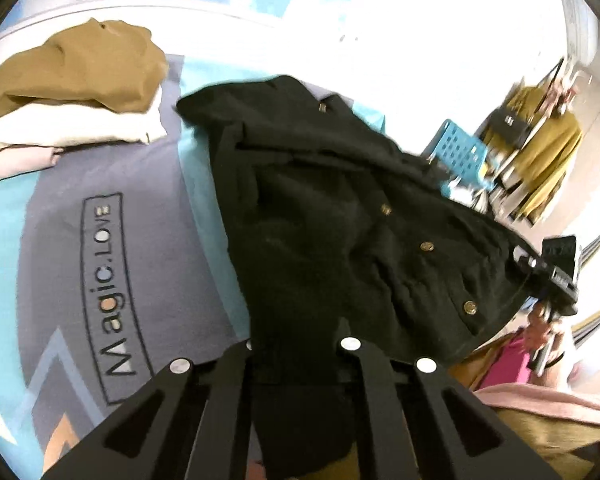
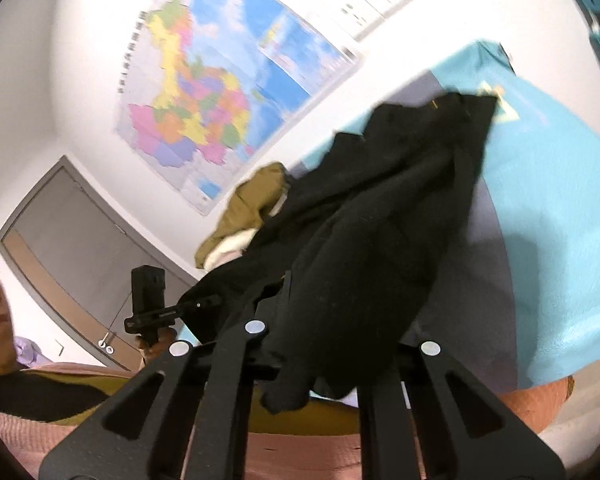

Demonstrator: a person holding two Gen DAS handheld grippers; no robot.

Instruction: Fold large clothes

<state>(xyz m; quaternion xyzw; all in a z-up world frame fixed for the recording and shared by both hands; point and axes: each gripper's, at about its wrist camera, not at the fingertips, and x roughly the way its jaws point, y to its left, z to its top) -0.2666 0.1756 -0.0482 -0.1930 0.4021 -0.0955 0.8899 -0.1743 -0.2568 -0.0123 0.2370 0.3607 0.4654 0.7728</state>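
A black jacket [image 1: 340, 208] with brass buttons is stretched across the blue and grey printed cloth [image 1: 100, 240] on the table. My left gripper [image 1: 300, 356] is shut on the jacket's near hem, and the cloth hides its fingertips. My right gripper [image 2: 320, 344] is shut on another edge of the jacket [image 2: 380, 240], which drapes over its fingers and hangs below them. The right gripper also shows in the left wrist view [image 1: 556, 276] at the jacket's right edge. The left gripper shows in the right wrist view [image 2: 152, 304] at the left.
A pile of folded clothes, brown on top of cream [image 1: 72, 92], lies at the table's far left. A blue perforated basket [image 1: 460, 152] and a cluttered rack stand off the right side. A map [image 2: 220, 92] hangs on the wall behind.
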